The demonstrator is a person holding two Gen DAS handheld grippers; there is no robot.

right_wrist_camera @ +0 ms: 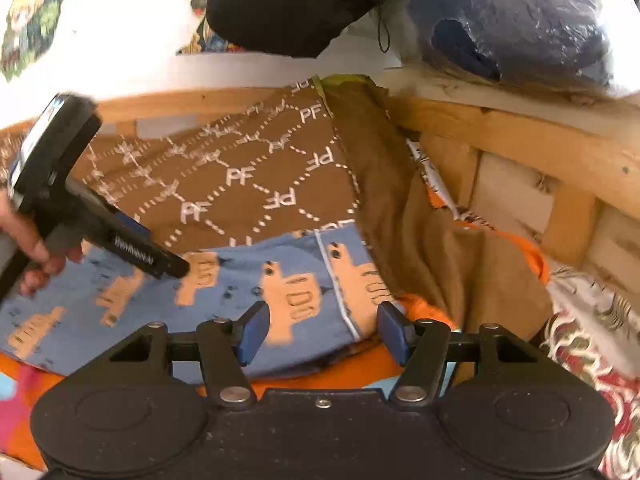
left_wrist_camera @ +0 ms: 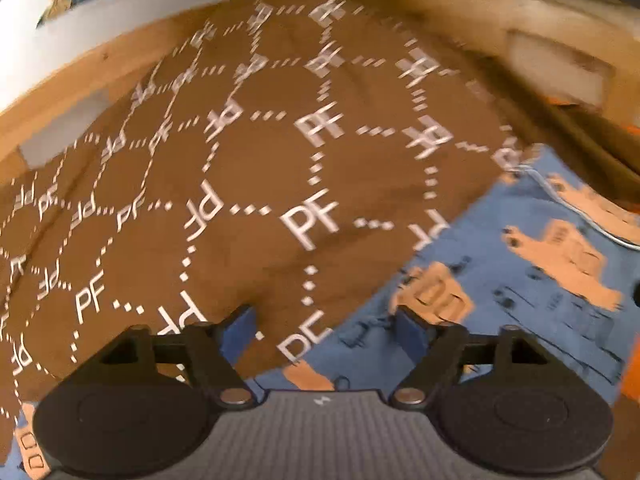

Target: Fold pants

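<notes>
The brown pants (left_wrist_camera: 248,184) with a white "PF" lattice print lie spread flat and fill most of the left wrist view; they also show in the right wrist view (right_wrist_camera: 248,184). A blue garment (right_wrist_camera: 240,292) with orange figures lies folded in front of them, seen too in the left wrist view (left_wrist_camera: 520,280). My left gripper (left_wrist_camera: 326,328) is open and empty, low over the pants' near edge; it shows in the right wrist view (right_wrist_camera: 160,264) at the left. My right gripper (right_wrist_camera: 322,330) is open and empty over the blue garment's near right corner.
A wooden slatted frame (right_wrist_camera: 520,148) runs along the back and right. A plain brown cloth (right_wrist_camera: 424,240) and orange fabric (right_wrist_camera: 528,256) lie to the right. A black bag (right_wrist_camera: 288,4) and a plastic-wrapped dark bundle (right_wrist_camera: 516,20) sit behind the frame. Patterned fabric (right_wrist_camera: 592,344) lies at the far right.
</notes>
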